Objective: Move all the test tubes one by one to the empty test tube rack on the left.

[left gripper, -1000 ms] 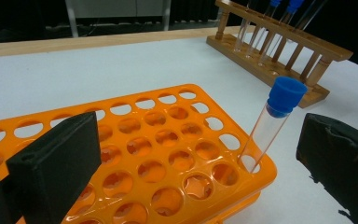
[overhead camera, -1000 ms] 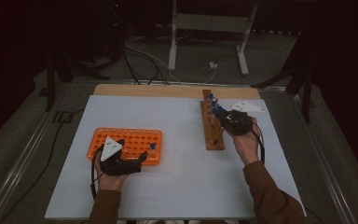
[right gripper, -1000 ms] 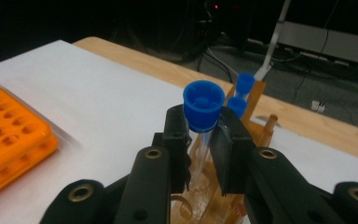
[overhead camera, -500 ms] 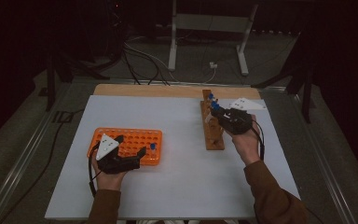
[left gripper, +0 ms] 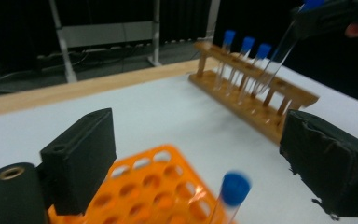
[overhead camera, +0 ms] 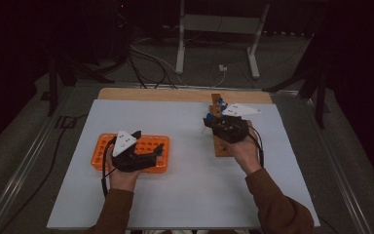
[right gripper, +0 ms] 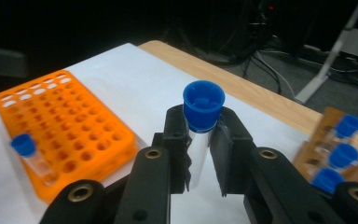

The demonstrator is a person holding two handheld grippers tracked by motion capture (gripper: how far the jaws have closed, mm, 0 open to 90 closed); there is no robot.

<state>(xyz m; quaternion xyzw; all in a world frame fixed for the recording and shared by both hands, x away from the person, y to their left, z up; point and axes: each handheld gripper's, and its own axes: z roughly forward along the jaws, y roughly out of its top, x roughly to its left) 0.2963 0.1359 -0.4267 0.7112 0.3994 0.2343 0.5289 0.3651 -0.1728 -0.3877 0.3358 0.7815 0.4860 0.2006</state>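
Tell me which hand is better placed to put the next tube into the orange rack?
The right. Its hand-held gripper is shut on a blue-capped tube lifted from the wooden rack. The left hand-held gripper holds nothing: its jaws stand apart above the orange rack, which already has one tube.

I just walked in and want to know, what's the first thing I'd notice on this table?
Probably the bright orange rack near the table's left side, with one blue-capped tube standing in it and the left tool over it, its jaws apart and just closing a little. On the right, the right tool pinches another blue-capped tube, lifted beside the wooden rack that holds three more.
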